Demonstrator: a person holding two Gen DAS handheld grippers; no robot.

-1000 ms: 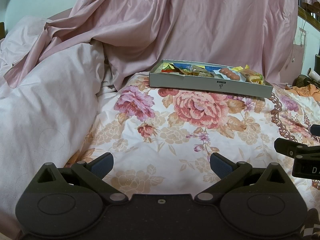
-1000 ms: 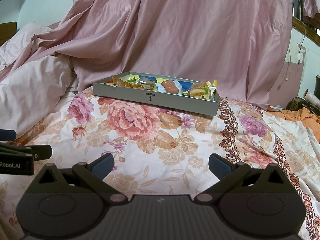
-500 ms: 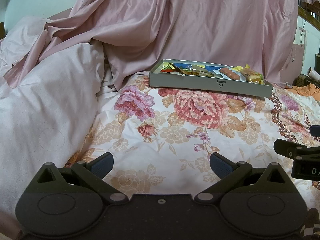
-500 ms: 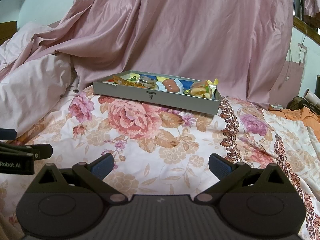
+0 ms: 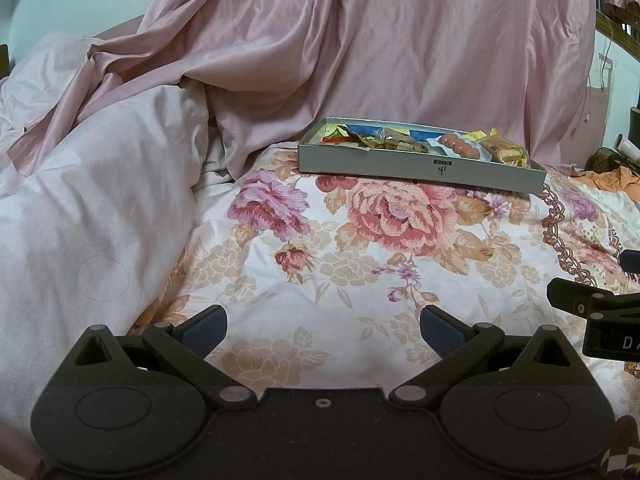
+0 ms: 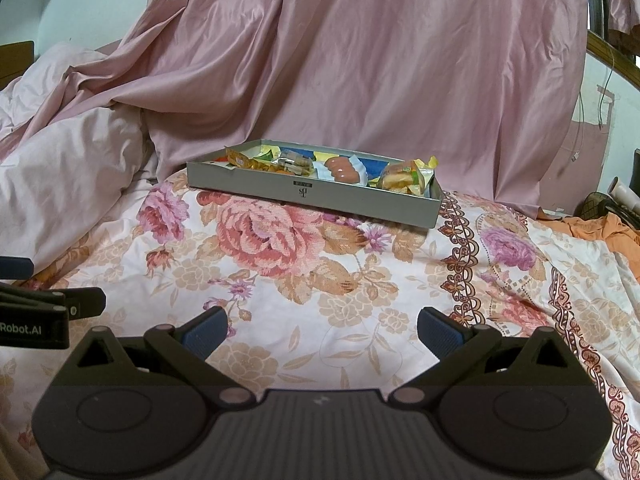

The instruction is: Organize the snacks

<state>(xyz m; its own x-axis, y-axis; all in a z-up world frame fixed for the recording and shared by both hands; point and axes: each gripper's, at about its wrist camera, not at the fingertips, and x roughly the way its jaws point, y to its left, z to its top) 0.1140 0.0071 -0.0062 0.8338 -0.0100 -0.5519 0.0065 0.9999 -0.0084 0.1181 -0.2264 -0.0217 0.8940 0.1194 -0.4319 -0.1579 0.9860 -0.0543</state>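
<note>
A shallow grey box point(image 5: 420, 166) point(image 6: 320, 197) rests on the floral bedspread, far ahead of both grippers. Inside lie several wrapped snacks: pink sausages on a white wrapper point(image 5: 460, 145) point(image 6: 342, 169), a sandwich pack point(image 5: 506, 152) point(image 6: 400, 178) at its right end, and orange and yellow packets point(image 5: 352, 136) point(image 6: 248, 160) at its left end. My left gripper point(image 5: 322, 330) is open, nothing between its fingers, low over the bedspread. Likewise my right gripper point(image 6: 322, 330) is open and holds nothing. Each gripper's side shows at the edge of the other's view.
The floral bedspread point(image 5: 360, 264) point(image 6: 340, 280) lies flat between the grippers and the box. A bunched pale pink duvet point(image 5: 92, 200) point(image 6: 68, 168) rises on the left. Pink satin cloth point(image 5: 400, 40) hangs behind the box. Orange fabric point(image 6: 600, 228) lies at far right.
Both views have sunk slightly, so the box looks a touch flatter and less of its contents shows. Both grippers stay open.
</note>
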